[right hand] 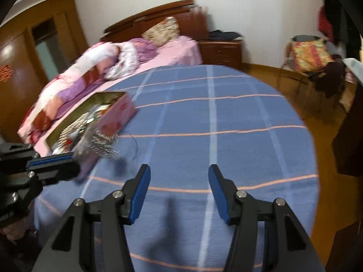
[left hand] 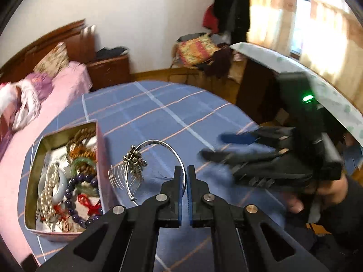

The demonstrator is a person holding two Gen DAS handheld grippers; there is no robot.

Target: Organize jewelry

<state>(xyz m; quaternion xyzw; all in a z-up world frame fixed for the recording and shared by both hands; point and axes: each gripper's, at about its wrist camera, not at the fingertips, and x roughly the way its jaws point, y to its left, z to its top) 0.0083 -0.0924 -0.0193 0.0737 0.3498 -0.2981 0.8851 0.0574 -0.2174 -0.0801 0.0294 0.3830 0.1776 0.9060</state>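
A thin silver hoop [left hand: 158, 144] with a dark bead cluster [left hand: 134, 159] and comb-like teeth hangs just above the blue checked tablecloth [left hand: 158, 111]. My left gripper [left hand: 184, 170] is shut on the hoop's right side. In the right wrist view the left gripper [right hand: 71, 158] shows at the left edge with the blurred silver ornament [right hand: 99, 142] in front of it. My right gripper [right hand: 179, 170] is open over bare cloth with nothing between its fingers. In the left wrist view the right gripper [left hand: 214, 146] is on the right, apart from the hoop.
An open pink tin [left hand: 101, 158], also seen as the tin [right hand: 118, 113], sits at the table's left with pearls, purple beads, wooden beads and bangles inside. A pink bed [right hand: 136, 52] lies beyond it. A chair with clothes [right hand: 310, 54] stands by the far wall.
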